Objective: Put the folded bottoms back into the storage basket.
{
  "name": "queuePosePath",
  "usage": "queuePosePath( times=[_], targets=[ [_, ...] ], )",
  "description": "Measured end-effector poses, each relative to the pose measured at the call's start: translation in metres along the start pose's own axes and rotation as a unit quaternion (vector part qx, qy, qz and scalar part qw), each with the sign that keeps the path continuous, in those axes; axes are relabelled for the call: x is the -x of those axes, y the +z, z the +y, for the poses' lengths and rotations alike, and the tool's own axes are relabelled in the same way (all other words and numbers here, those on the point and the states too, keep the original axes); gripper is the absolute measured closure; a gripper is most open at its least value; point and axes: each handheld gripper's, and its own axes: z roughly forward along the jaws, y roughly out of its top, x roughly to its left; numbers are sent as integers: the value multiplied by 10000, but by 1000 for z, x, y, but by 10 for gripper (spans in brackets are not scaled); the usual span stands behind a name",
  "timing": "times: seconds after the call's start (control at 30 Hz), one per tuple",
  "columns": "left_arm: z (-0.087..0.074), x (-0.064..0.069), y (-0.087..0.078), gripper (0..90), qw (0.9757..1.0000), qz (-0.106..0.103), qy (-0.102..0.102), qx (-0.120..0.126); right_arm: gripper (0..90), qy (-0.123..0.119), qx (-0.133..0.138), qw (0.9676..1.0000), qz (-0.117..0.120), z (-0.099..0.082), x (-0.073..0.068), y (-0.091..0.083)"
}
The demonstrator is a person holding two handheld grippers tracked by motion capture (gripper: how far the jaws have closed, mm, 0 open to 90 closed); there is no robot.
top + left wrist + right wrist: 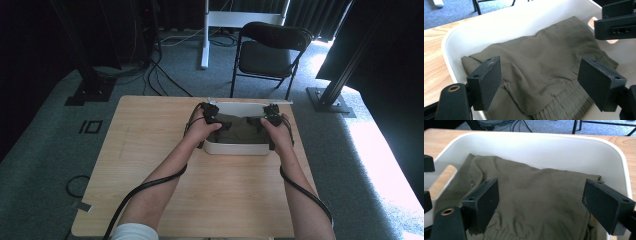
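so, step in hand: a folded olive-green garment [541, 67] lies inside a white plastic bin [235, 148] at the far middle of the wooden table [150, 165]; both grippers hang over it with jaws apart, which reads as the letting-go end of a placement.
left gripper [539, 82]: jaws stand wide, one on each side of the cloth; the pads [489, 82] press on nothing, and the fabric lies flat below them.
right gripper [540, 205]: jaws spread wide too, over the other half of the garment; nothing is pinched between them.
hands: in the high view the left hand [202, 131] and the right hand [280, 132] sit over the two ends of the bin, with cables trailing back along the forearms.
garment's lie: a gathered waistband edge shows at the near side in the left gripper view; the cloth sits within the bin walls, and one corner lies near the handle cut-out [445, 178].
progress, as a judgement: the garment looks settled in the bin, so the placing seems all but done.
next move calls for: lifting both grippers straight up and clear, keeping the jaws wide so that no pad snags a fold and drags the cloth out of shape.
risk: a jaw edge catching the loose top layer.
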Motion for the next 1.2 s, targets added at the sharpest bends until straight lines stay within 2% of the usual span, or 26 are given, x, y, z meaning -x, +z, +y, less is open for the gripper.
queuePosePath(
  times=[0.1, 0.17, 0.2, 0.27, 0.33, 0.6, 0.67, 0.9, 1.03, 1.07, 1.2],
  targets=[
    [-2, 1, -3, 205, 9999, -63, 62, 86, 140, -106, -15, 9999, 55, -3, -1, -1],
    [-4, 2, -5, 205, 9995, -139, 276, 79, 140, -121, -12, 9998, 177, -6, -2, -2],
    [-5, 3, -7, 205, 9993, -165, 315, 74, 140, -150, -6, 9997, 190, -7, -3, -3],
    [-6, 5, -9, 205, 9993, -224, 302, 73, 140, -167, 14, 9996, 205, -9, -4, -4],
    [-8, 5, -11, 205, 9993, -284, 205, 163, 140, -209, 18, 9996, 202, -12, -4, -5],
    [-16, 6, -18, 205, 9990, -260, 194, 294, 140, -274, 193, 9991, 252, -15, -10, -15],
    [-19, 8, -22, 199, 9989, -255, 223, 319, 140, -278, 220, 9989, 295, -15, -10, -18],
    [-26, 15, -33, 198, 9979, -305, 389, 407, 139, -564, 365, 9971, 360, -20, -17, -30],
    [-31, 17, -38, 196, 9973, -372, 474, 416, 139, -628, 406, 9963, 417, -23, -18, -35],
    [-33, 17, -40, 190, 9971, -328, 537, 426, 138, -756, 426, 9953, 433, -26, -21, -39],
    [-36, 18, -44, 190, 9967, -306, 572, 487, 137, -838, 458, 9944, 459, -29, -23, -43]
  ],
)
